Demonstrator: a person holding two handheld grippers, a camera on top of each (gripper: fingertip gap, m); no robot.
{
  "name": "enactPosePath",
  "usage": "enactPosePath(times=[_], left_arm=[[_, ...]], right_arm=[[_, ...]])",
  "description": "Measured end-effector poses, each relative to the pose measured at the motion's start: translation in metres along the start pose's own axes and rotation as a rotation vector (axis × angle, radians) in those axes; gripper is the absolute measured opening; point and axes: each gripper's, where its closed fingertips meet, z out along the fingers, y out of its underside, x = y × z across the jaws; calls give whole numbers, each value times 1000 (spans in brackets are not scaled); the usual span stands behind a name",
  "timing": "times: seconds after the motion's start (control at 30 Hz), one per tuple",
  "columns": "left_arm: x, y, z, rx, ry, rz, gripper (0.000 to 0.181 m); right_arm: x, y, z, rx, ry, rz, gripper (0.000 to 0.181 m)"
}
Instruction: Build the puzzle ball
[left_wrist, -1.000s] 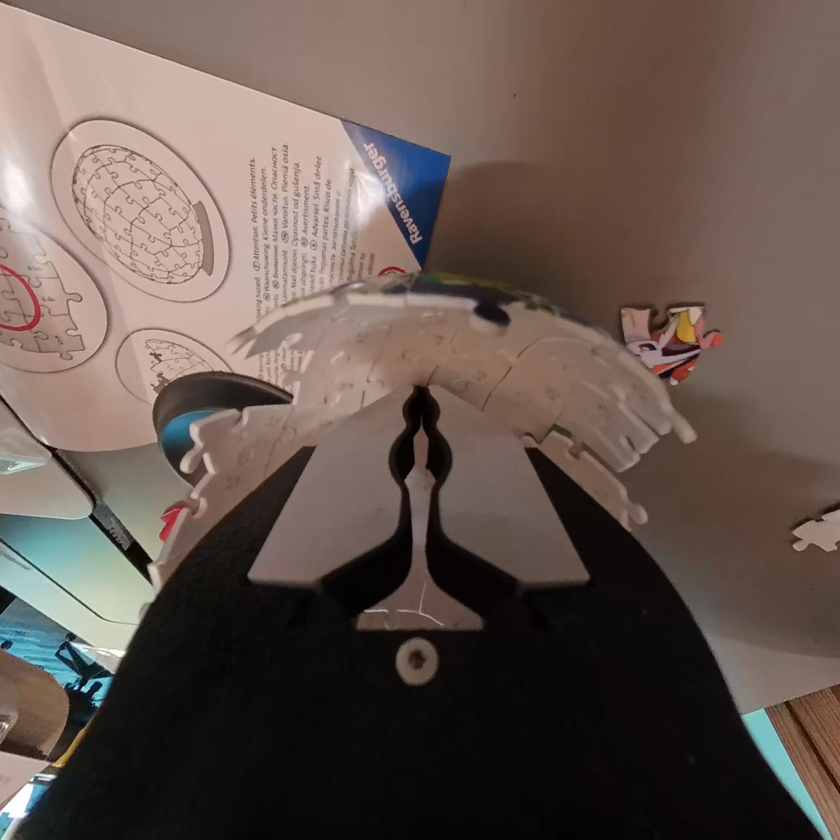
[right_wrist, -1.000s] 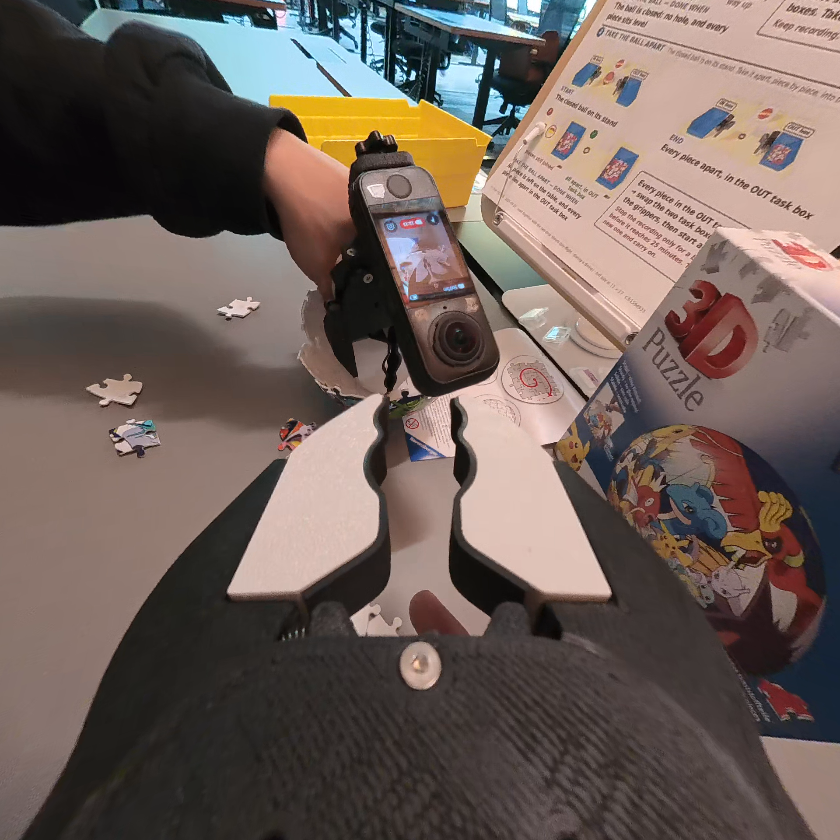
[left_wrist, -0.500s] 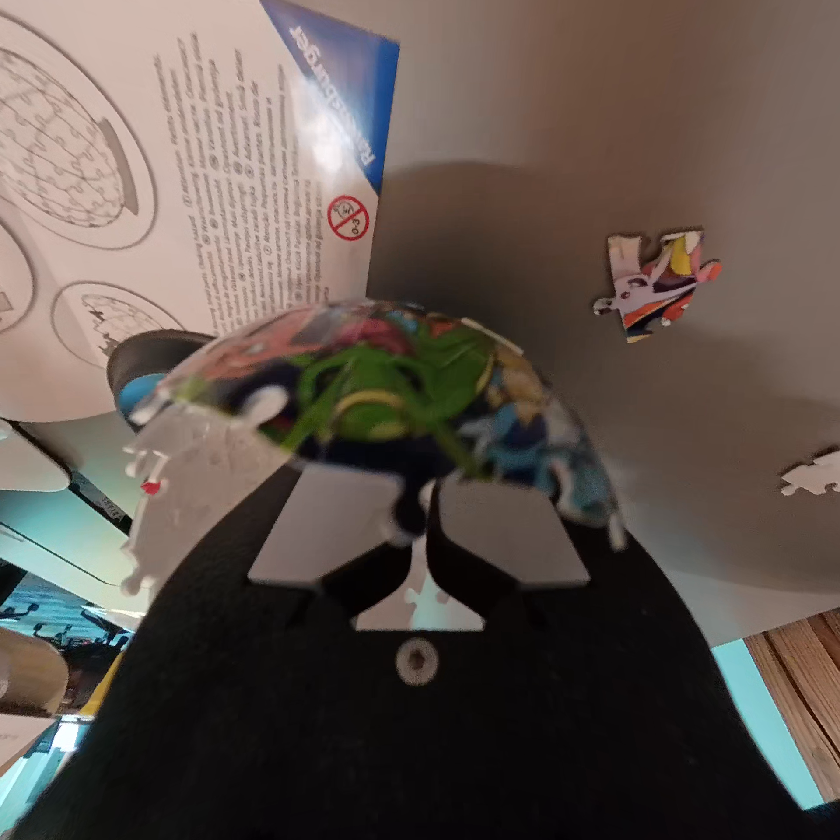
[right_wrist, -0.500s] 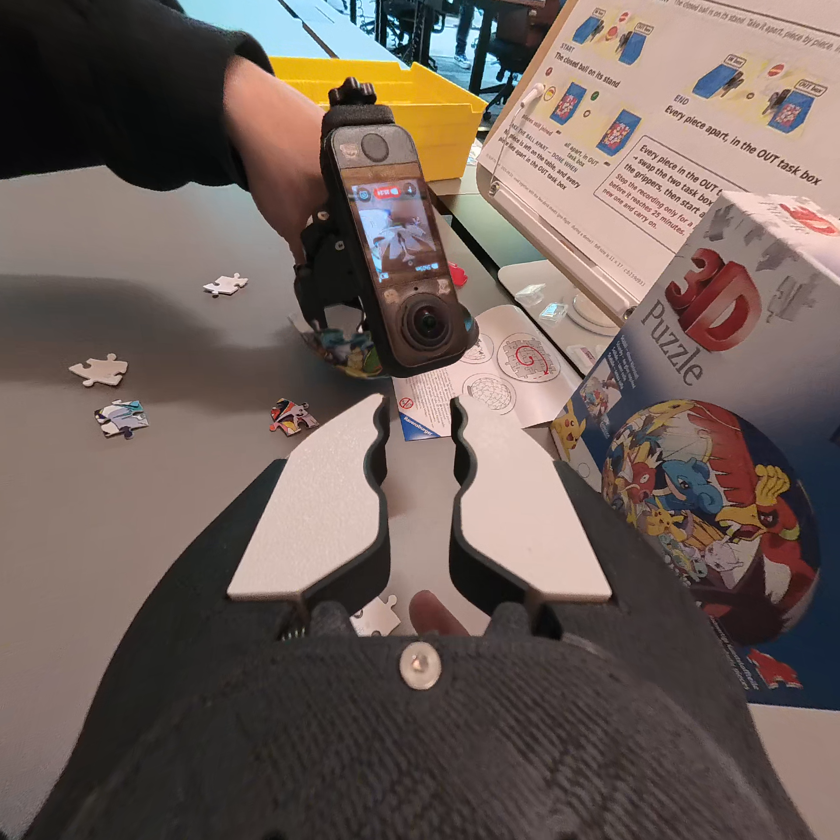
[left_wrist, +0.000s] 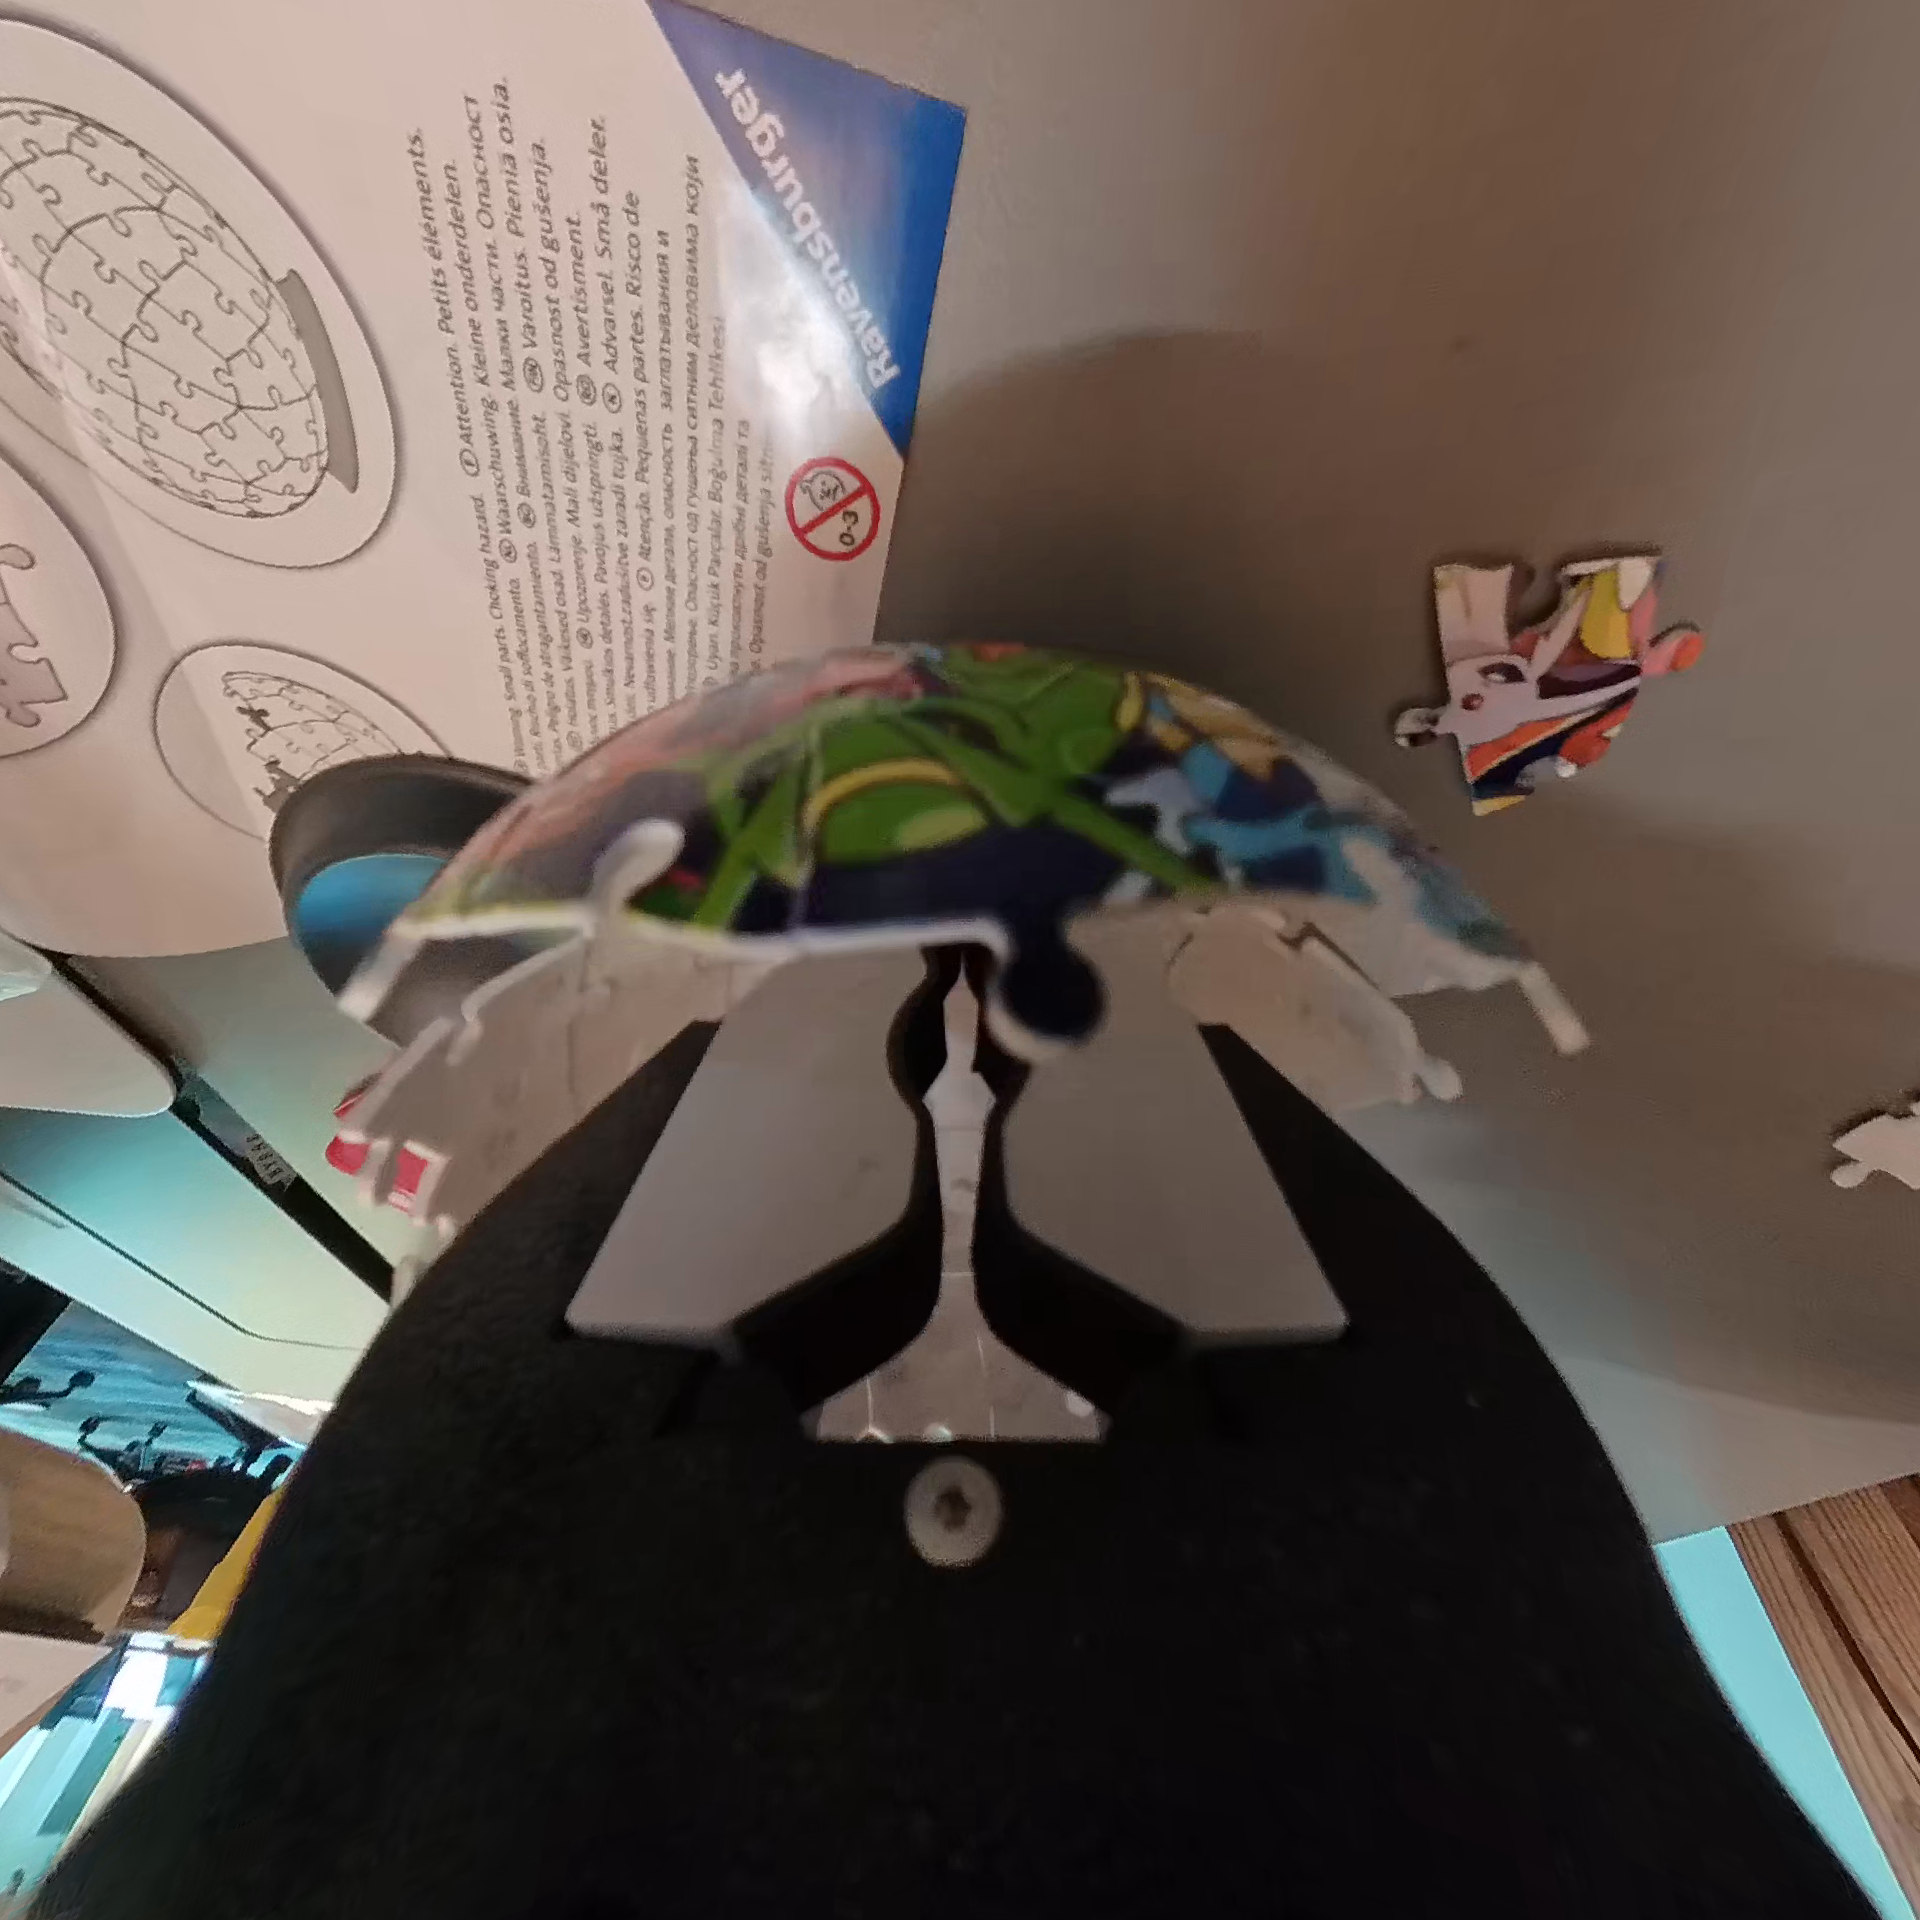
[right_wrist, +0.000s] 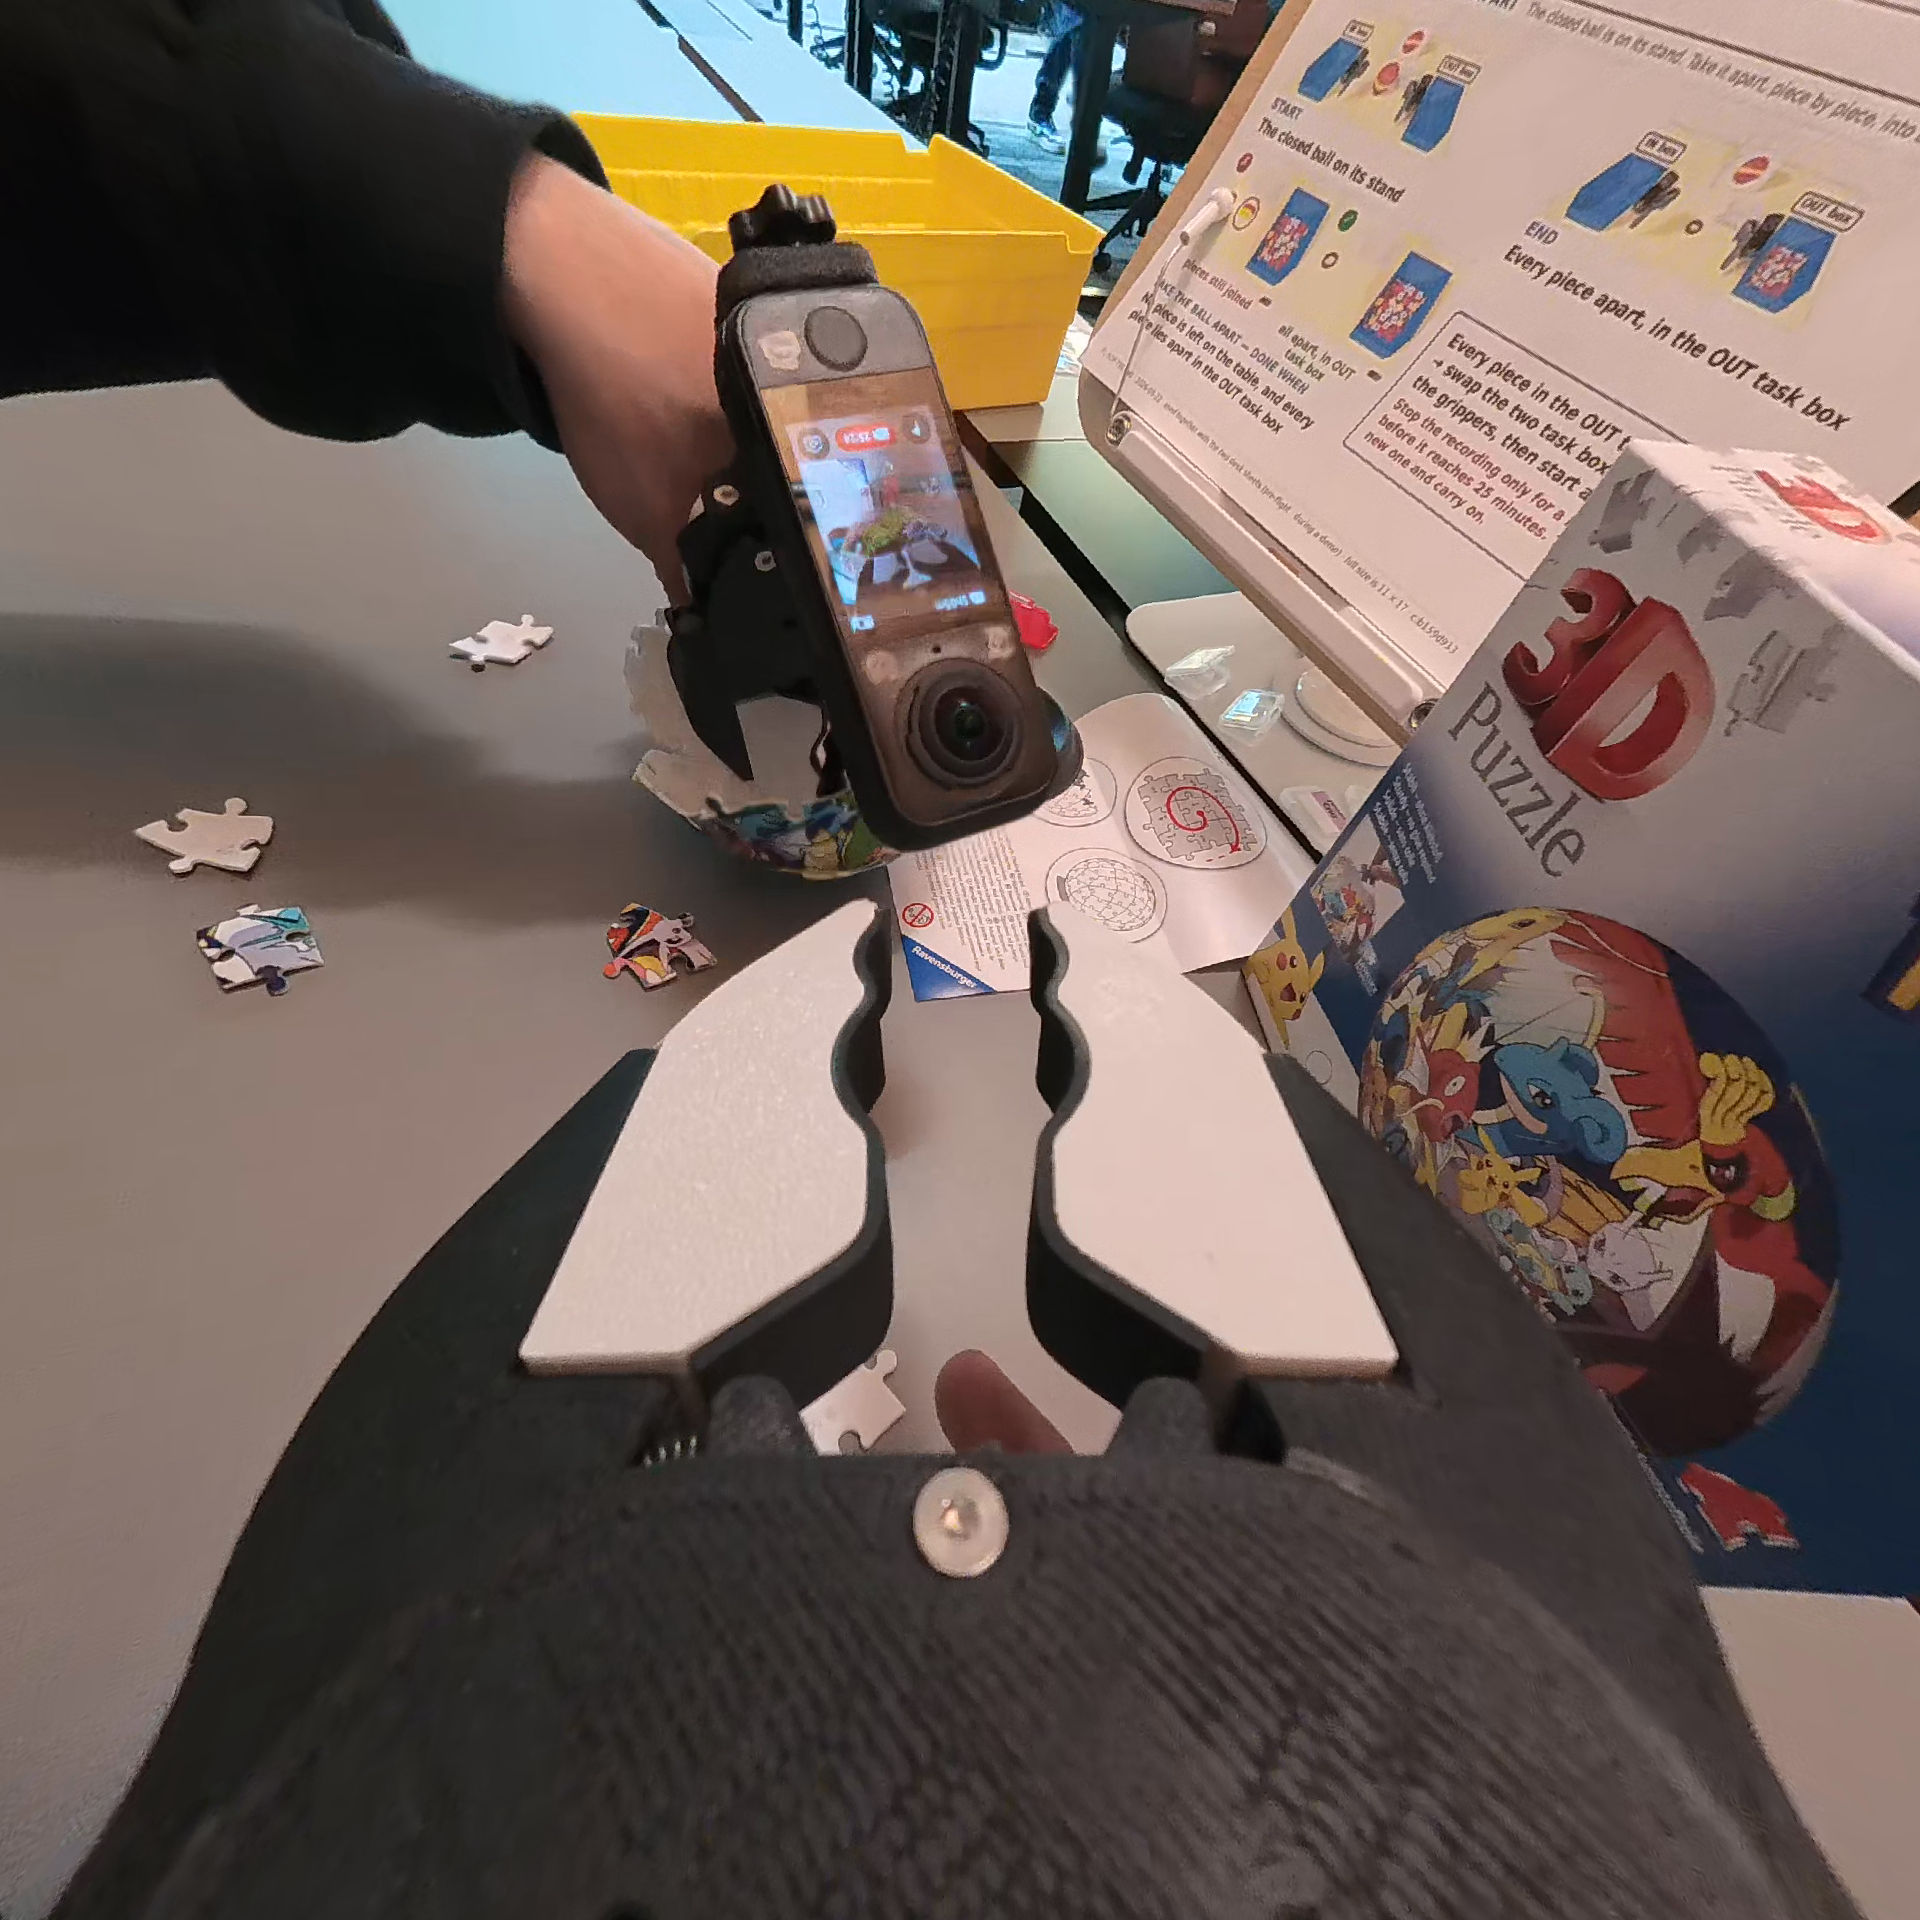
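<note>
In the left wrist view, your left tongs (left_wrist: 961, 961) point down at the tabletop (left_wrist: 1455, 312), pinching the rim of the partly built puzzle ball (left_wrist: 935, 810), a curved shell with its printed side facing away. A loose coloured piece (left_wrist: 1538, 686) lies well to the right; the instruction sheet (left_wrist: 416, 364) sits behind.

In the right wrist view, your hand (right_wrist: 613, 416) reaches in from the left with those tongs (right_wrist: 774, 743) clamped on the shell (right_wrist: 769, 821). The yellow bin (right_wrist: 883, 239) behind hides its contents. Your right tongs (right_wrist: 956, 935) stand spread, holding nothing, short of the shell.
</note>
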Motion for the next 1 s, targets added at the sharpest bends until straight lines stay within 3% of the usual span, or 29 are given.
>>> enactPosePath(times=[0.2, 0.57, 0.73, 1.0], left_arm=[[0, 0, 0, -58, -30, 6, 0], [-1, 0, -3, 23, -18, -24, 0], [1, -17, -9, 96, -1, -15, 0], [2, -23, -5, 65, 1, -6, 0]], right_arm=[[-2, 2, 4, -28, -3, -16, 25], [0, 3, 1, -23, 7, -13, 26], [2, 6, -1, -33, 14, -9, 26], [2, 8, -1, -39, 14, -9, 26]])
